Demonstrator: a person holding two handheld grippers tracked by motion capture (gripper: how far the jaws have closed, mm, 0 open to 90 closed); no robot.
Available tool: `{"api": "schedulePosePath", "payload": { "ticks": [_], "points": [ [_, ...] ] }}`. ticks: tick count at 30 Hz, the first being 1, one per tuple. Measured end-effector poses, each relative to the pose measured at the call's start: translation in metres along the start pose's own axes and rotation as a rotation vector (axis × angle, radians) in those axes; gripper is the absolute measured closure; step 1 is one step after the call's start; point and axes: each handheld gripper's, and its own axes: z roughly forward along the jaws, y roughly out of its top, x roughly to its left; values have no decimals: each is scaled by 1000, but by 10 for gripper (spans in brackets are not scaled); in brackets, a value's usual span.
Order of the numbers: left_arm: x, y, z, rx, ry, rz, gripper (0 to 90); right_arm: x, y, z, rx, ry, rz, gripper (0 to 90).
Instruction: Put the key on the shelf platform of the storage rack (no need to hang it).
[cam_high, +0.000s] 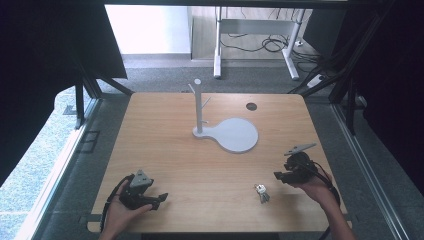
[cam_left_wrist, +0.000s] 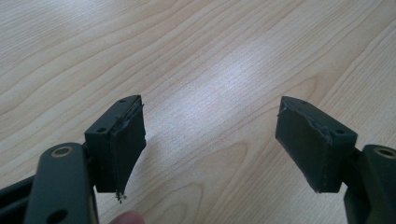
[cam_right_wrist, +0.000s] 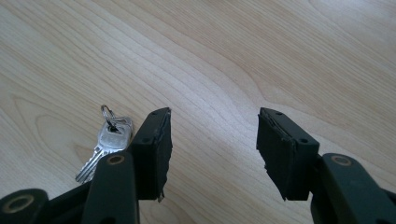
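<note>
Right hand-held gripper (cam_right_wrist: 212, 154) hovering with jaws spread, nothing between. Keys (cam_right_wrist: 105, 144) lying on table (cam_high: 200, 165) at its 9 o'clock, blades partly hidden behind jaw. Left hand-held gripper (cam_left_wrist: 210, 149) resting spread, empty.

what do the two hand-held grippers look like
Both are black. The left hand-held gripper and right hand-held gripper each carry a grey three-cornered plate on top and trail a black cable. Their jaws are blocky, with dark pads frayed at the edges. Forearms are bare.
</note>
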Motion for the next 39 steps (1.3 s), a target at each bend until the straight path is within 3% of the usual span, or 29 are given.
{"api": "schedulePosePath", "payload": {
  "ticks": [24, 39],
  "points": [
    [-1, 0, 1, 8, -5, 9, 244, 25, 35, 3, 49, 40, -100, 459],
    [-1, 1, 0, 1, -5, 11, 245, 38, 47, 13, 88, 48, -131, 460]
  ]
}}
